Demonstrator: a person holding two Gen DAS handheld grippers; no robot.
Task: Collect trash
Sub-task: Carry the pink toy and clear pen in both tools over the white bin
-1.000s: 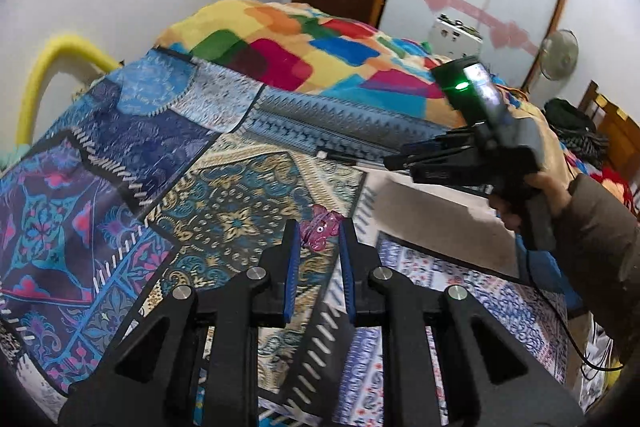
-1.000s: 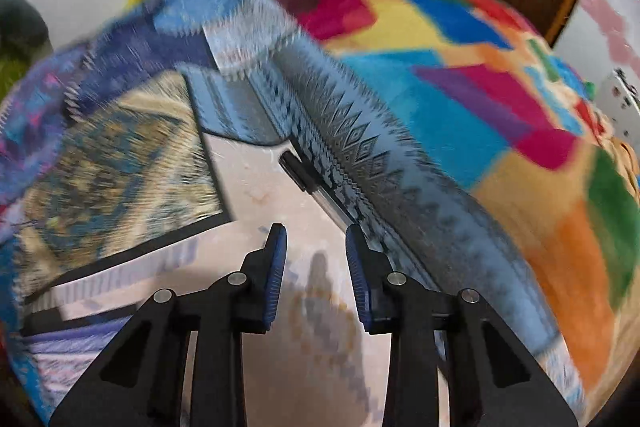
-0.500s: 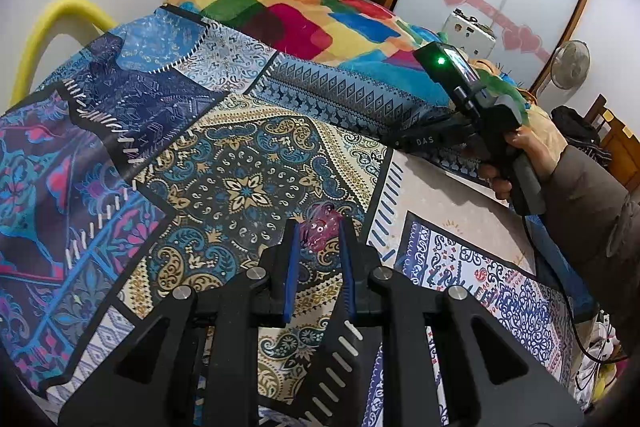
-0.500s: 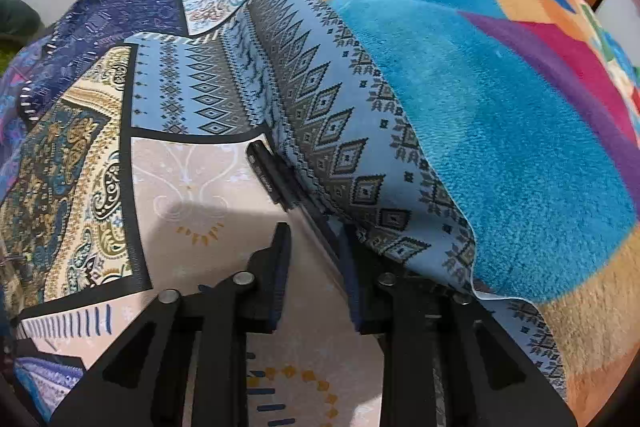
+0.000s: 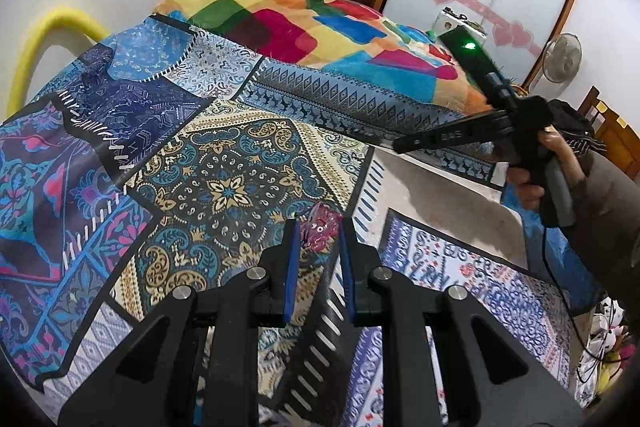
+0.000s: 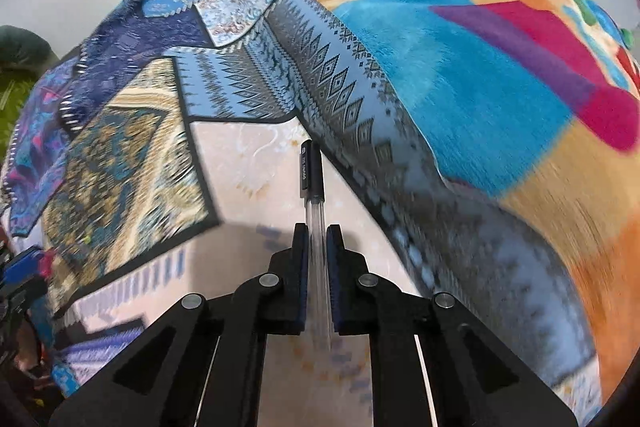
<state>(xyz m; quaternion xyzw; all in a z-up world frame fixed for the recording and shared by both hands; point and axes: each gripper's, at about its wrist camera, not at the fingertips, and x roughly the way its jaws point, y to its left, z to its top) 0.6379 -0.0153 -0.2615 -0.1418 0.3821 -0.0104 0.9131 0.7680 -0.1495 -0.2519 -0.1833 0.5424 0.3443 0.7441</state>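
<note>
Right gripper (image 6: pixel 318 239): jaws have just been closing and now pinch the clear barrel of a black-capped ballpoint pen (image 6: pixel 311 171), whose cap projects beyond the fingertips above the patchwork-patterned bedspread (image 6: pixel 120 147), beside the multicoloured plush blanket (image 6: pixel 480 67). Left gripper (image 5: pixel 318 239): jaws narrowly parted, with a crumpled pink plastic wrapper (image 5: pixel 320 229) at the tips between the blue pads; whether the pads press on it cannot be told. The person's right hand (image 5: pixel 536 171) grasps the other tool's handle.
</note>
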